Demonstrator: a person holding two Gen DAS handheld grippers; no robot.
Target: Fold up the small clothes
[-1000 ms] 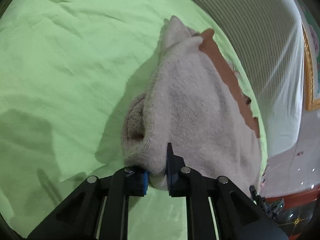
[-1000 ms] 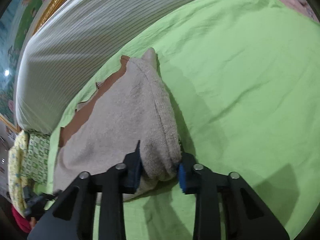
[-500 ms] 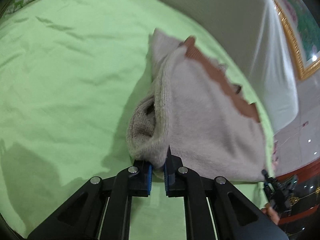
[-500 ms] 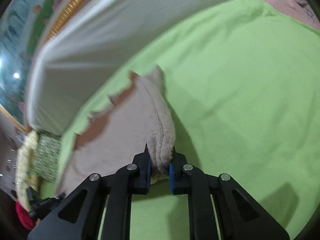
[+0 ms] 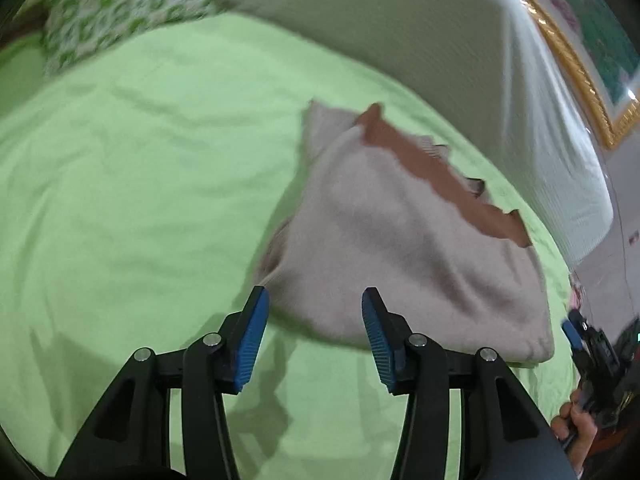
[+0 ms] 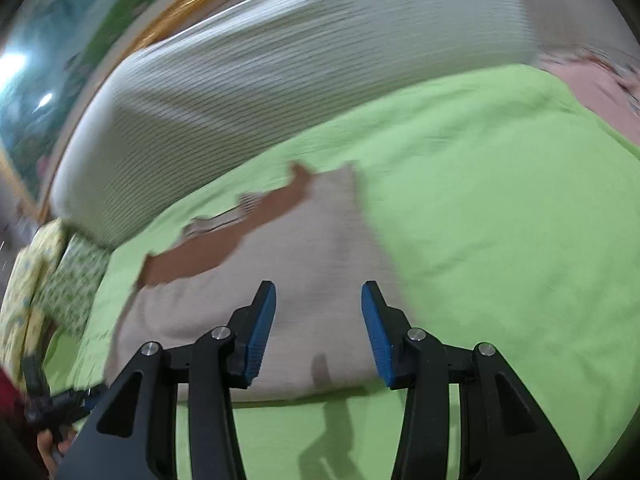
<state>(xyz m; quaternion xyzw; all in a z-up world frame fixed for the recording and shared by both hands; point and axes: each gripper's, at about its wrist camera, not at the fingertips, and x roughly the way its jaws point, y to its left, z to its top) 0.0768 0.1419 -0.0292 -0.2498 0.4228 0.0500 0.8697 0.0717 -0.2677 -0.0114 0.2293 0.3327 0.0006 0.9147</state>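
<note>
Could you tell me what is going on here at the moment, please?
A person is folding a small beige knitted garment with a rust-brown band on a light green bedsheet, using tongs held in each hand. Right now both the left tongs and the right tongs are open and empty, and the garment lies folded over on the sheet just ahead of them.

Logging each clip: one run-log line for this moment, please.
left gripper: open | right gripper: open | folded beige knit garment: lying on green bedsheet
</note>
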